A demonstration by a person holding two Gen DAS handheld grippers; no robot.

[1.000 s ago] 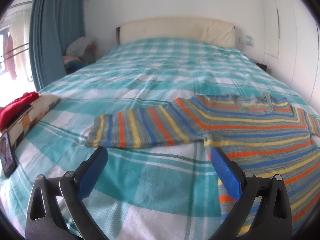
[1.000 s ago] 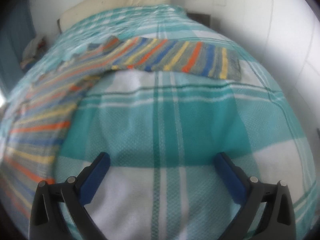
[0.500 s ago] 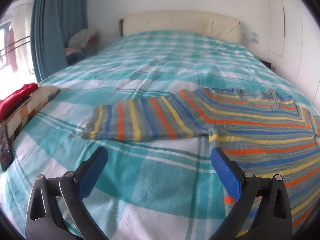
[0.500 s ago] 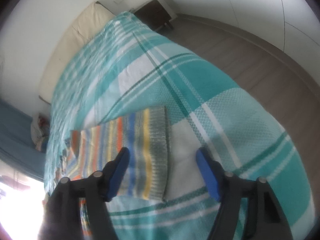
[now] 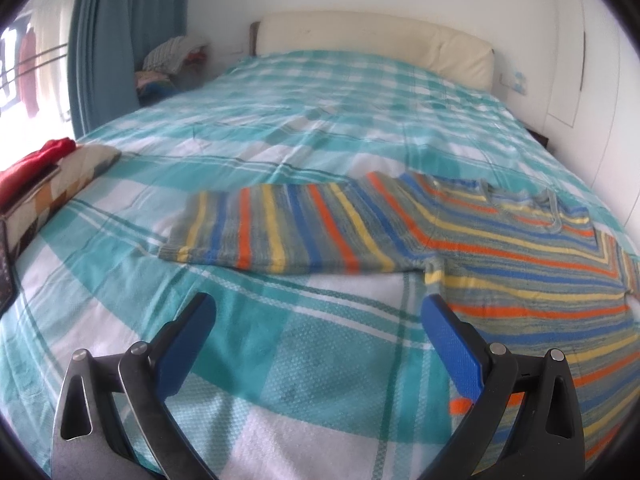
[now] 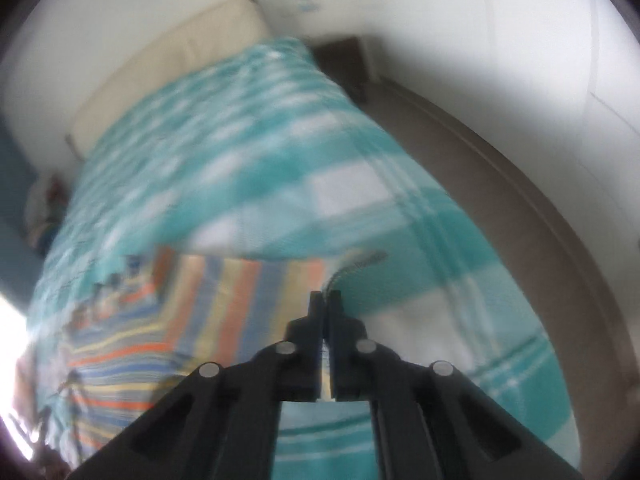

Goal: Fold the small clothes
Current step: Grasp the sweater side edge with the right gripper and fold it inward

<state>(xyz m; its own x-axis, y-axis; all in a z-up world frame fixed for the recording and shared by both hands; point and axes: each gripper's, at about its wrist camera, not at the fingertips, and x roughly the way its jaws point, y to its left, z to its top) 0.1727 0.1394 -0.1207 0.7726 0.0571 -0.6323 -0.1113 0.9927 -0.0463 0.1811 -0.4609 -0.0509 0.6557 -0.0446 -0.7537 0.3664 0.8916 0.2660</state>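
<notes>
A small striped sweater (image 5: 500,256) in grey, blue, orange and yellow lies flat on the teal plaid bed (image 5: 320,128). Its left sleeve (image 5: 280,232) stretches out to the left. My left gripper (image 5: 316,312) is open and empty, just in front of the sleeve and the sweater's side edge. In the blurred right wrist view, my right gripper (image 6: 325,294) is shut on the grey cuff of the sweater's right sleeve (image 6: 240,292), and the cuff (image 6: 360,260) curls up beyond the fingertips.
A patchwork cushion with a red garment (image 5: 36,164) sits at the bed's left edge. A cream headboard (image 5: 376,40) is at the back, and teal curtains (image 5: 104,40) hang on the left. A dark nightstand (image 6: 344,64) and wooden floor (image 6: 520,184) lie to the bed's right.
My right gripper has closed on the right sleeve's cuff and is moving, which blurs its view. My left gripper has stayed open, shifting slightly towards the left sleeve.
</notes>
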